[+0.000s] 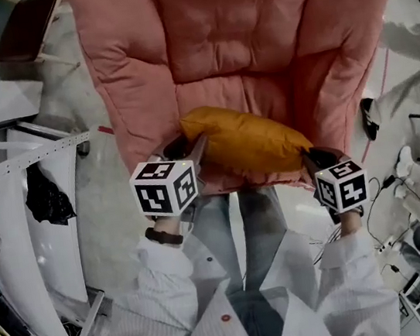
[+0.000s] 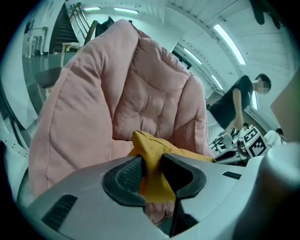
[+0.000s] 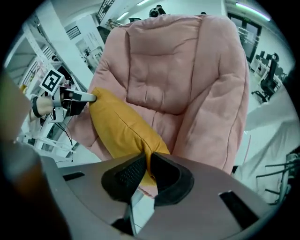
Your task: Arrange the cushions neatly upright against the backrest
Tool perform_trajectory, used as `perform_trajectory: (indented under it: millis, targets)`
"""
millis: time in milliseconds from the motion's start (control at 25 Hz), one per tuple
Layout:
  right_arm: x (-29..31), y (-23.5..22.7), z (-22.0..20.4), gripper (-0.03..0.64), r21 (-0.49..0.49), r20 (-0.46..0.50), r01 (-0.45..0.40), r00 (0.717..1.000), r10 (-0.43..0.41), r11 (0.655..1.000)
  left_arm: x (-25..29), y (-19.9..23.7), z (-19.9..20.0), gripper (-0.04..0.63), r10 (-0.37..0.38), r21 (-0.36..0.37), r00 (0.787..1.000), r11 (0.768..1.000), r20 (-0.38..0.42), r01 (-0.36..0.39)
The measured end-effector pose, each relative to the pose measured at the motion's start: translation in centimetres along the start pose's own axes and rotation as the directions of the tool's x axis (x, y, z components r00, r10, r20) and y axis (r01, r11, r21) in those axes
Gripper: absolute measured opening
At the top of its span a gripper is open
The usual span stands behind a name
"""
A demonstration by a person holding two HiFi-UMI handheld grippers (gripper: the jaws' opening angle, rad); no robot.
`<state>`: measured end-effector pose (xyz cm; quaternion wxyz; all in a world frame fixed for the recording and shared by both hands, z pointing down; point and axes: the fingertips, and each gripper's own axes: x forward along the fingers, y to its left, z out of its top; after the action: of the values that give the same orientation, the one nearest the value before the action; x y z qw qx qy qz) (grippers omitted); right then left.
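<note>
Starting on the left: your left gripper [image 1: 192, 150] has its jaws pinched on the near-left corner of the mustard cushion [image 1: 245, 141]. In the left gripper view you can see the yellow fabric squeezed between the pads [image 2: 129, 176], so that side's got a real bite.

The cushion is low across the front of the seat [image 1: 278, 98] of the pink armchair [image 1: 129, 97]. Its long axis runs side to side from one gripper to the other. It's a bit skewed though: the left end sits deeper into the chair and the right end hangs near the front edge. I can't tell if it's resting on the seat or lifted just clear.

Your right gripper [image 1: 310, 158] is clamped tight on the opposite corner, with only a thin fold between its jaws.

What matters for the move is that the backrest [image 1: 251, 24] is straight ahead of both grippers, beyond the cushion. I'd guess you push forward and tip the top edge up, with the right side having further to go.

As for containers, the chair is the only thing holding anything, and I see just this one cushion in it.
</note>
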<state>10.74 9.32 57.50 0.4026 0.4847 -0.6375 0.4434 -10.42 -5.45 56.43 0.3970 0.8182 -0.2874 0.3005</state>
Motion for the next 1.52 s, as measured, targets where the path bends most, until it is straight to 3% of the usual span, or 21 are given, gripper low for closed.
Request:
perform_trajectory:
  millis: [360, 920, 1360, 1520]
  targets:
    - [-0.1, -3.8, 9.6, 0.049, -0.167, 0.004, 0.008, 1.000, -0.008, 0.986, -0.3, 1.4, 4.4, 0.129, 0.078, -0.134, 0.995, 0.989, 0.069, -0.068]
    - [3.1, -8.2, 21.2, 0.048, -0.254, 0.017, -0.026, 0.999, 0.032, 0.967, 2.9, 5.0, 11.7, 0.129, 0.163, -0.216, 0.980, 0.967, 0.114, -0.136]
    - [6.9, -10.9, 22.7, 0.048, -0.224, 0.008, -0.079, 0.996, 0.083, 0.971, 6.8, 6.8, 12.8, 0.143, 0.217, -0.227, 0.975, 0.953, 0.055, -0.200]
    - [7.8, -12.3, 22.8, 0.048, -0.193, -0.004, -0.071, 0.997, 0.071, 0.979, 8.8, 7.2, 13.3, 0.152, 0.233, -0.189, 0.972, 0.956, 0.019, -0.225]
